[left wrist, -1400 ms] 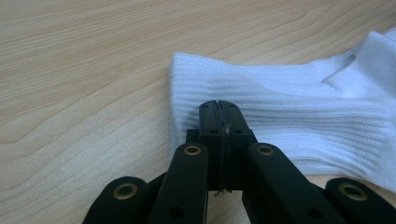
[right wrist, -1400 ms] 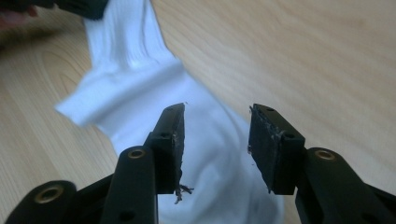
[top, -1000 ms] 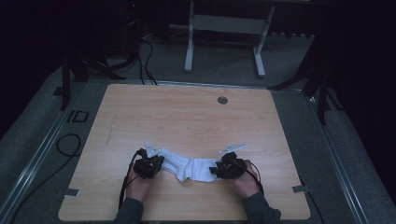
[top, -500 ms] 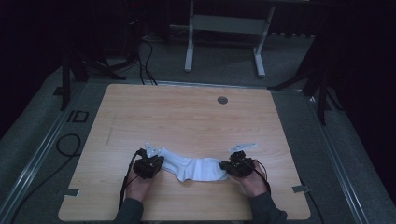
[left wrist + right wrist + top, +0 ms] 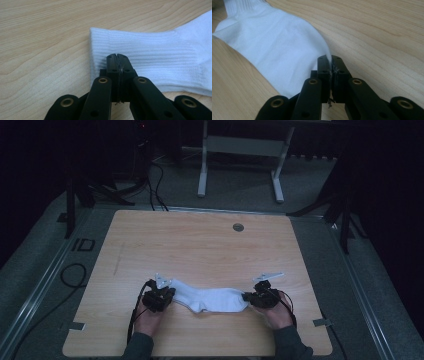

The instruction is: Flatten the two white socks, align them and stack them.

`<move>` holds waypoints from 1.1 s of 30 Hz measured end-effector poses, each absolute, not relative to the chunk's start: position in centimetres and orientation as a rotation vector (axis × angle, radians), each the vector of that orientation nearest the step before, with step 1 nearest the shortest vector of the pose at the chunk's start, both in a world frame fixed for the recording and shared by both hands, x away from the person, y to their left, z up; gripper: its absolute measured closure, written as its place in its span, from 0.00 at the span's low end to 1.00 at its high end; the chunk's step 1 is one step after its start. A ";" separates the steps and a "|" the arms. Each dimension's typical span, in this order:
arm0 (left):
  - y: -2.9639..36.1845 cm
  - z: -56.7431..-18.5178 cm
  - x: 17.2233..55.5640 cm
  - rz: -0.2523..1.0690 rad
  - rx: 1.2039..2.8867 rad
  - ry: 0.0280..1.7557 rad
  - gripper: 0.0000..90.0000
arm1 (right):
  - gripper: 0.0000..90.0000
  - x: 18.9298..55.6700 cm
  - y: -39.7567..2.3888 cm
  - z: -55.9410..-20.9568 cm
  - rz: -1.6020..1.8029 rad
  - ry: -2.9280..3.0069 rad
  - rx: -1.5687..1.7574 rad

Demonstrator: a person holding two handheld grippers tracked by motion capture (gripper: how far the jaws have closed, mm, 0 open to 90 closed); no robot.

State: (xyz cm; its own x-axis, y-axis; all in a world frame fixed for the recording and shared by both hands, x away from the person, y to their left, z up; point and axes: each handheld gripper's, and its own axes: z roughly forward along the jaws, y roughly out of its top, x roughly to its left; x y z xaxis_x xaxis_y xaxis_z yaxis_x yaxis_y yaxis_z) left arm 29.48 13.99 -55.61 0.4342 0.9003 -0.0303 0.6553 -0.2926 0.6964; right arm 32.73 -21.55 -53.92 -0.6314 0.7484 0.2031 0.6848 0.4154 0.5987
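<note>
Sock (image 5: 210, 298): white, stretched flat between both grippers near the table's near edge.
Left gripper (image 5: 117, 57): jaws pinched tight on the ribbed cuff end.
Right gripper (image 5: 330, 58): jaws clamped on the toe end.
Table (image 5: 200, 245): bare wood stretches wide toward the far edge; open room on both sides.
Surroundings: a round grommet (image 5: 238, 227) sits well apart near the far edge.

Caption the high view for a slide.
Left gripper and right gripper pinch opposite ends of a white sock on the wooden table.
</note>
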 end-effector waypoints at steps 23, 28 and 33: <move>14.6 -54.4 28.1 0.475 1.978 1.281 0.86 | 0.57 32.9 -23.4 -52.9 1.159 2.453 1.318; 15.3 -54.2 28.2 0.480 1.954 1.294 0.84 | 0.56 33.0 -23.8 -52.9 1.150 2.436 1.328; 16.2 -54.2 28.5 0.489 1.932 1.322 0.83 | 0.56 33.1 -24.1 -53.0 1.139 2.429 1.344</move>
State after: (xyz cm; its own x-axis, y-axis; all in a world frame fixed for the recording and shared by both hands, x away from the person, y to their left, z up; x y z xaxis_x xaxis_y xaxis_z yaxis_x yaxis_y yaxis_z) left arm 28.47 16.16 -54.21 0.3989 0.9125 -0.0908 0.6339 -0.2028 0.7464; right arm 33.10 -24.09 -53.00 -0.5909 0.7750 0.2241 0.6680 0.3142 0.6746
